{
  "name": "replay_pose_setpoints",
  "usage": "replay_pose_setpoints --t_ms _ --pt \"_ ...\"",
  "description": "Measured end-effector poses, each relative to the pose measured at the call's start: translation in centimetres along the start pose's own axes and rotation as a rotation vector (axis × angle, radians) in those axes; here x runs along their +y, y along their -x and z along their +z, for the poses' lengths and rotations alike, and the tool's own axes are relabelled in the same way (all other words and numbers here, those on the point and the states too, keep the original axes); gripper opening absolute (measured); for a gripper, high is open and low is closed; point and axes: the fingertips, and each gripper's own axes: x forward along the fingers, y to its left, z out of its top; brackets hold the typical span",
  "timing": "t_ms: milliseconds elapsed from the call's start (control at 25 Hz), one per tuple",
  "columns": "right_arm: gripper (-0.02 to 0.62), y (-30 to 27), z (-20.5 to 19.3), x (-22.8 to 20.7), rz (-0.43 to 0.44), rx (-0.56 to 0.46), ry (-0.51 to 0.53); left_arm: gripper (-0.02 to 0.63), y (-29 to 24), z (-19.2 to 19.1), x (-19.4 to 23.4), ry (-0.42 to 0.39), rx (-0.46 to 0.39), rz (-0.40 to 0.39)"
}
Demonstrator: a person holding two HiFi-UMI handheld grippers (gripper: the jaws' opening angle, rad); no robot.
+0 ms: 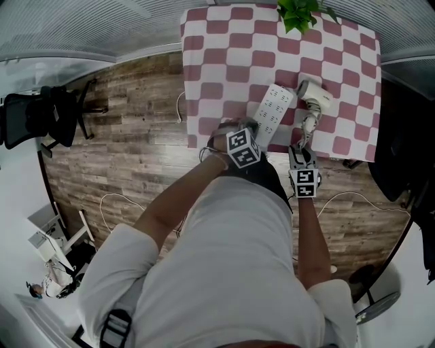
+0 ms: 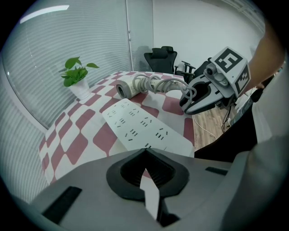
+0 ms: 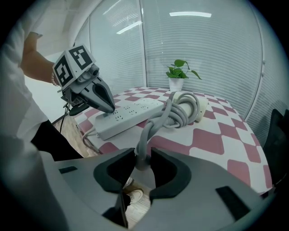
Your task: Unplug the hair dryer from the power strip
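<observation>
Red and white squares cover the one cloth (image 1: 217,54) on the table. On it we count one white power strip (image 1: 275,109), one hair dryer (image 1: 314,95), one grey cord (image 3: 169,115) and one green plant (image 1: 299,13). We hold two grippers. The strip lies flat, its long side running from the near edge toward the plant. The dryer lies on its side just beside the strip's far end. Our left gripper (image 2: 144,151) has its jaws pressed together, tips touching the strip's near end. Our right gripper (image 3: 142,158) is partly spread and pinches the cord past the table edge.
</observation>
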Motion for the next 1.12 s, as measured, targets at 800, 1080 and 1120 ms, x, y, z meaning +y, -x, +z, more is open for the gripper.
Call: replay_pose_setpoints --t_ms 800,1080,1120 --pt "0.233 3.0 1.7 -2.2 -0.020 -0.041 -0.142 0.031 1.5 1.1 0.4 0.092 -0.134 0.001" --pt "0.232 4.8 4.0 -3.0 -0.041 -0.085 -0.136 0.031 4.7 4.1 1.0 0.155 -0.277 0.003" --pt "0.232 5.1 4.5 -3.1 -0.047 -0.099 -0.138 0.031 5.3 4.5 1.2 0.168 -0.299 0.003"
